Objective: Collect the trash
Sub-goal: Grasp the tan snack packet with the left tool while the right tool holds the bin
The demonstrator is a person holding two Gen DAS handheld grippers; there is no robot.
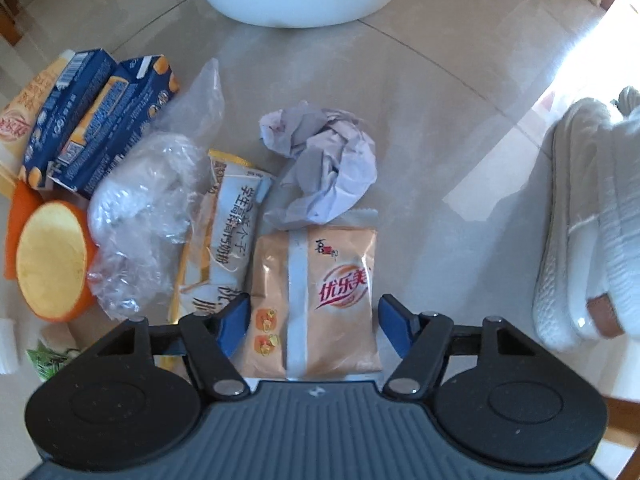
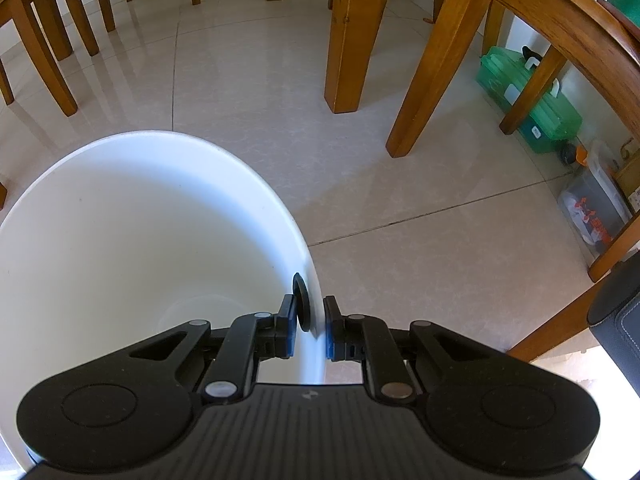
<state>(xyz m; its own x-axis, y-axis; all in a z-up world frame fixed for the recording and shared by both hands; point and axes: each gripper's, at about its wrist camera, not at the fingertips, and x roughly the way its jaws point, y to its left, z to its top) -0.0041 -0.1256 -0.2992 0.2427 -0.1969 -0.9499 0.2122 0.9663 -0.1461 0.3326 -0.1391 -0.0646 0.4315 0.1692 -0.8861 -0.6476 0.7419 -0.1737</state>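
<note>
We see the left gripper [image 1: 313, 322] pointing down at a litter pile on the tiled floor [image 1: 440, 120]. Its blue fingers [image 1: 394, 318] stand apart on either side of a tan drink-mix sachet [image 1: 320, 300]; the pads sit close to the sachet's edges, but we can't tell if they touch it, esp. on the left, where blur merges pad and packet. The sachet's near end is hidden under the gripper body.

Crumpled paper [image 1: 324, 168] lies just beyond the sachet, overlapping its far edge. To the left: a white-and-yellow packet [image 1: 228, 232], partly under a clear plastic bag [image 1: 148, 208], then blue cartons [image 1: 92, 120] and an orange peel half [image 1: 52, 260]. Items at the left edge are cut off, w/ print too blurred to read. At right, white fabric and a shoe sole [image 1: 560, 272], half out of frame.

The right gripper [image 2: 311, 326] is clamped on the rim of the white bucket [image 2: 140, 220], one finger inside, one outside, beside a black round fitting [image 2: 301, 300]. The bucket's bottom is hidden behind the gripper. Around it are wooden chair legs [image 2: 348, 40] and a green box [image 2: 532, 96], partly behind a leg.
</note>
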